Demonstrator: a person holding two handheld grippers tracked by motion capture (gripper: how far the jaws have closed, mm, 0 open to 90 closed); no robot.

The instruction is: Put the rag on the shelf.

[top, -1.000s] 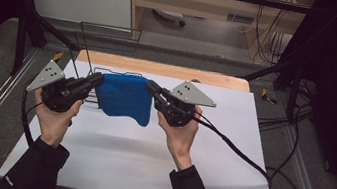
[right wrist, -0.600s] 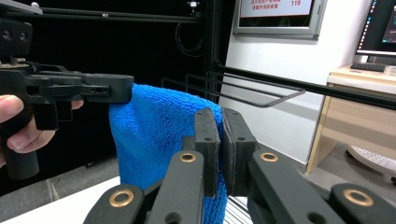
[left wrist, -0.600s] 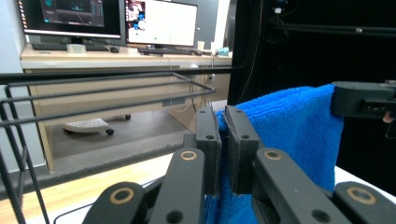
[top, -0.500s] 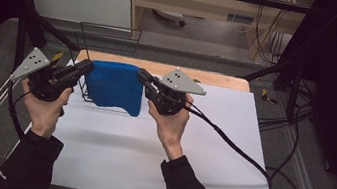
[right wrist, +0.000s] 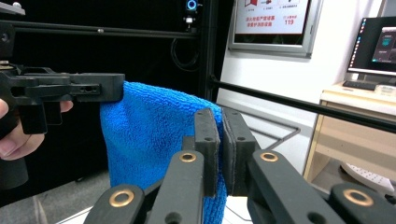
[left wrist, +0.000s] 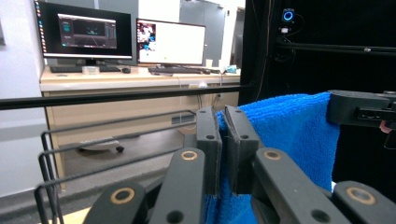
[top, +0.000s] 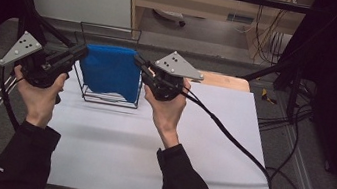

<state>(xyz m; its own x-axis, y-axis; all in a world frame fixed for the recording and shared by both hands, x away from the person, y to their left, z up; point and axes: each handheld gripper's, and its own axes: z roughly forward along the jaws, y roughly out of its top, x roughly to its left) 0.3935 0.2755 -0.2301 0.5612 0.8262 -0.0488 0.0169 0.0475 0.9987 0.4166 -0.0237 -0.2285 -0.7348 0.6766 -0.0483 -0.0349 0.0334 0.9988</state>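
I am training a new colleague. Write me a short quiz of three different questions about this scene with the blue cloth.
1. True or false: both claws are shut on the blue cloth.
2. Which thing stands on the white table just under the hanging cloth?
A. a wire rack
B. a plastic bucket
C. a cardboard box
3. Fill in: the left claw and the right claw each grip a top ____ of the cloth.

Key:
1. True; the cloth hangs spread between them.
2. A, the wire rack.
3. corner
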